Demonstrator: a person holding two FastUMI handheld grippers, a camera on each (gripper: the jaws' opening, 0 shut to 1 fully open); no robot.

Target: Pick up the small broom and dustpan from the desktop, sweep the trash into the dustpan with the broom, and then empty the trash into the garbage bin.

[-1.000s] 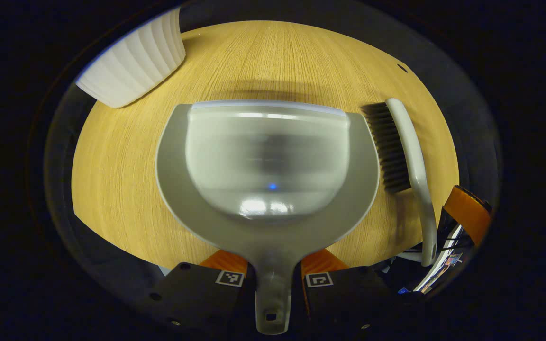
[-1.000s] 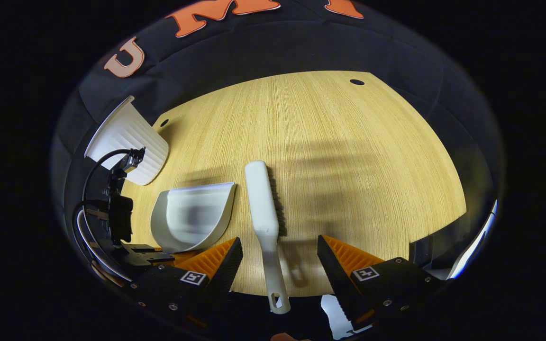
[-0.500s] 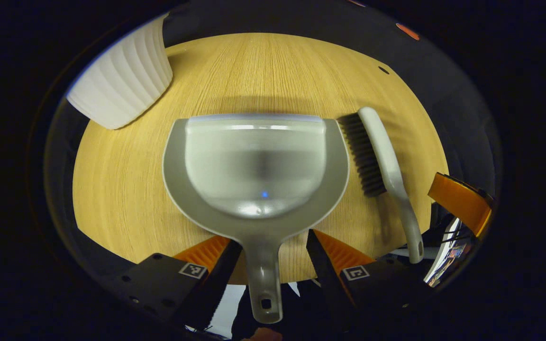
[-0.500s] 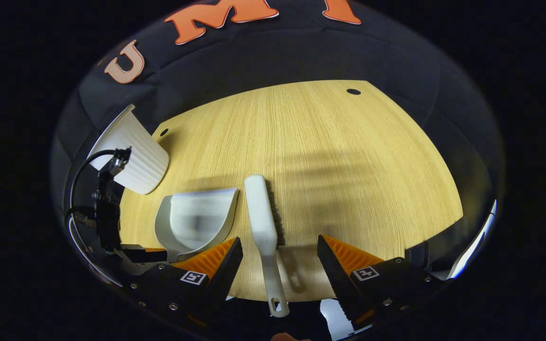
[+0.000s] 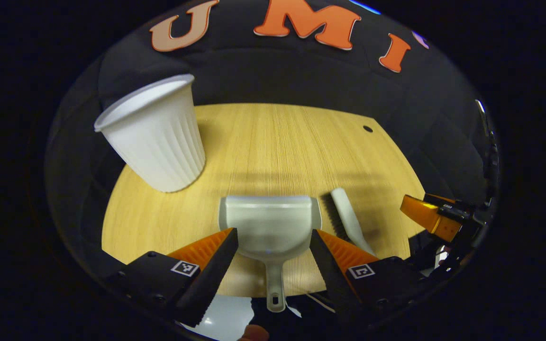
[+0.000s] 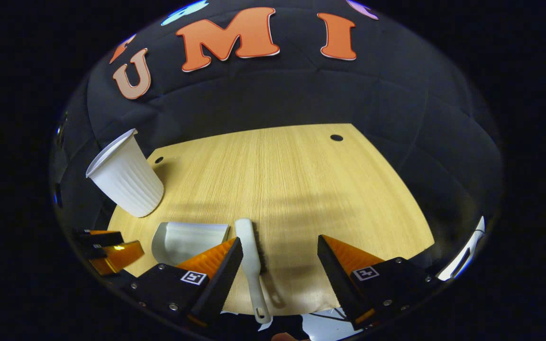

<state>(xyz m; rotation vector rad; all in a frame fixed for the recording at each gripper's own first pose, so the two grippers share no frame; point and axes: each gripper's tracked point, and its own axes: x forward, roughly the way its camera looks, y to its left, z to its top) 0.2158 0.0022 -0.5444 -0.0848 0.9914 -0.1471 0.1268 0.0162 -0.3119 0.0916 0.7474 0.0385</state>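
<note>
Dustpan (image 5: pixel 269 226) and broom (image 6: pixel 249 255) are seen lying side by side on the counter (image 5: pixel 273 147), both tools (image 5: pixel 273 258) (image 6: pixel 280 265) spread wide, nothing gripped; no trash is seen.

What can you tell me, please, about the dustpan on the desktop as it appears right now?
The dustpan is pale grey, plastic by its look, with a wide shallow scoop, raised side and back walls, and a short handle ending in a hanging hole. It lies flat on the wooden desktop, mouth facing away, handle over the near edge. The broom lies close beside it. The left gripper is open, fingers either side, not touching. No trash is visible inside.
</note>
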